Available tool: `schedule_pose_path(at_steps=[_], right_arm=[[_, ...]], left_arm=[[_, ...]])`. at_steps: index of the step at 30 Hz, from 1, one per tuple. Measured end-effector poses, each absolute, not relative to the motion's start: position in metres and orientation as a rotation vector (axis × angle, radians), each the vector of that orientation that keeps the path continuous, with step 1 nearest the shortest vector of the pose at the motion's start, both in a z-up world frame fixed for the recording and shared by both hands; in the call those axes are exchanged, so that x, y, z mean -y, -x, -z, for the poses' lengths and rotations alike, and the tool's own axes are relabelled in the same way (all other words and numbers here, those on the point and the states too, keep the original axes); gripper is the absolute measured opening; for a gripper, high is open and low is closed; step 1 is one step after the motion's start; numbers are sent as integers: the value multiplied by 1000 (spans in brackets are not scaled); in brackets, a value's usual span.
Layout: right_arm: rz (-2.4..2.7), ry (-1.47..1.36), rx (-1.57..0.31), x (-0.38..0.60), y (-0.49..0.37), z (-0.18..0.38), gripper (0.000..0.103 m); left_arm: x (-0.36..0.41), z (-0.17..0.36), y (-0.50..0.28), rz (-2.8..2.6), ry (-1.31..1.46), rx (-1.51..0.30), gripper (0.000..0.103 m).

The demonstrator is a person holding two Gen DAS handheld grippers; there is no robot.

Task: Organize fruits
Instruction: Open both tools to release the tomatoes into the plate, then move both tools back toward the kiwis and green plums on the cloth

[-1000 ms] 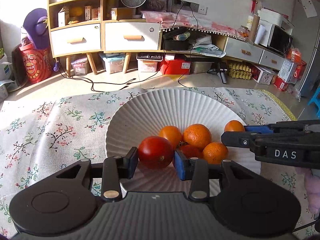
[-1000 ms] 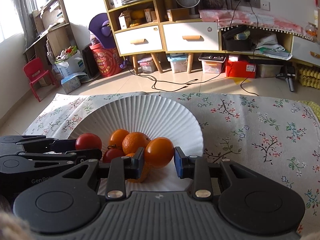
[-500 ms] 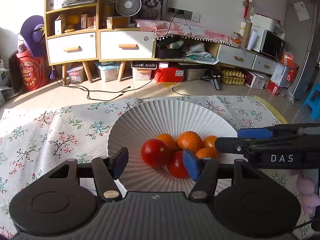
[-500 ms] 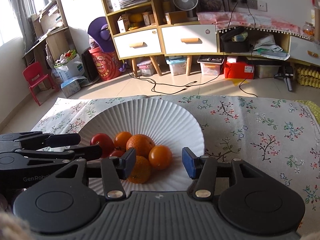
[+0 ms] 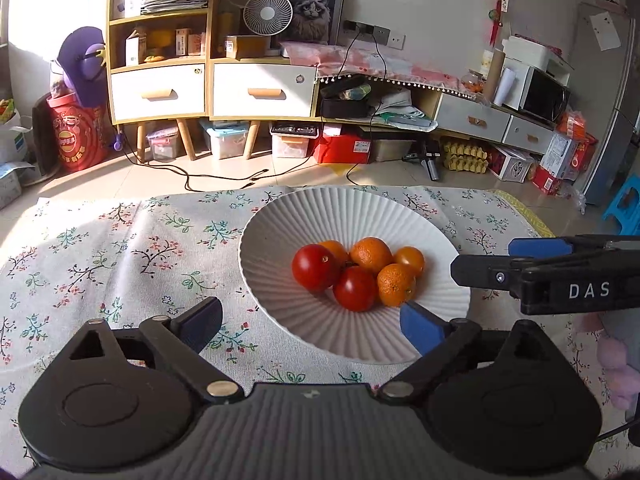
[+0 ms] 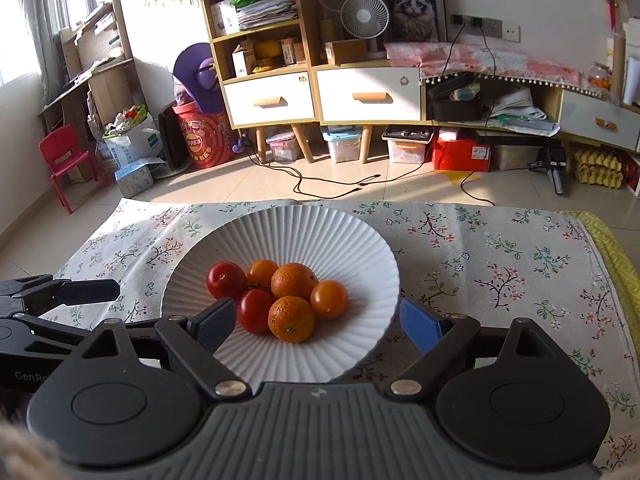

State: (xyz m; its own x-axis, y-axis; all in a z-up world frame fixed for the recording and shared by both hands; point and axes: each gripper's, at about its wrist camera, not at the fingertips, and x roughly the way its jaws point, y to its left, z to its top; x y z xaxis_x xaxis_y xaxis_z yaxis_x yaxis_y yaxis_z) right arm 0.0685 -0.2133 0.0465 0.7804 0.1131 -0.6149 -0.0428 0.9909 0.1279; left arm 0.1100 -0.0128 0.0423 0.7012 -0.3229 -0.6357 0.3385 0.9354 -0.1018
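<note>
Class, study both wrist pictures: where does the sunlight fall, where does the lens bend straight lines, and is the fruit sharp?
Left wrist view: sun glares over the tablecloth at left; the shelf unit bows; the fruit in the plate is sharp. Right wrist view: the window washes out the upper left; the drawers curve; the oranges show highlights.

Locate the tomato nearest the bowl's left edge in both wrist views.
Left wrist: the tomato sits just left of picture centre, leftmost fruit in the white ribbed bowl.
Right wrist: it is left of centre, again leftmost.
Shared landmark: the white fan on the cabinet.
</note>
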Motion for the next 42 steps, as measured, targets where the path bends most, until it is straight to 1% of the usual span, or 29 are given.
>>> schedule_pose_path(at_steps=[4,16,31,42], right_arm=[[-74,-109,-675,210,-60,-47,93],[-90,-116,-705,199,-40,-40,98],[-139,-109,-748,184,-20,-25,100],[-201,-96,-767,170,-8,-9,101]], left_arm=[[9,-41,-101,358,-42,-717,93],[-9,-33,-74,351,-26,-764,95],[-33,-17,-46,354,-8,-800,95],[-43,4,-38,339,-57,-799,95]])
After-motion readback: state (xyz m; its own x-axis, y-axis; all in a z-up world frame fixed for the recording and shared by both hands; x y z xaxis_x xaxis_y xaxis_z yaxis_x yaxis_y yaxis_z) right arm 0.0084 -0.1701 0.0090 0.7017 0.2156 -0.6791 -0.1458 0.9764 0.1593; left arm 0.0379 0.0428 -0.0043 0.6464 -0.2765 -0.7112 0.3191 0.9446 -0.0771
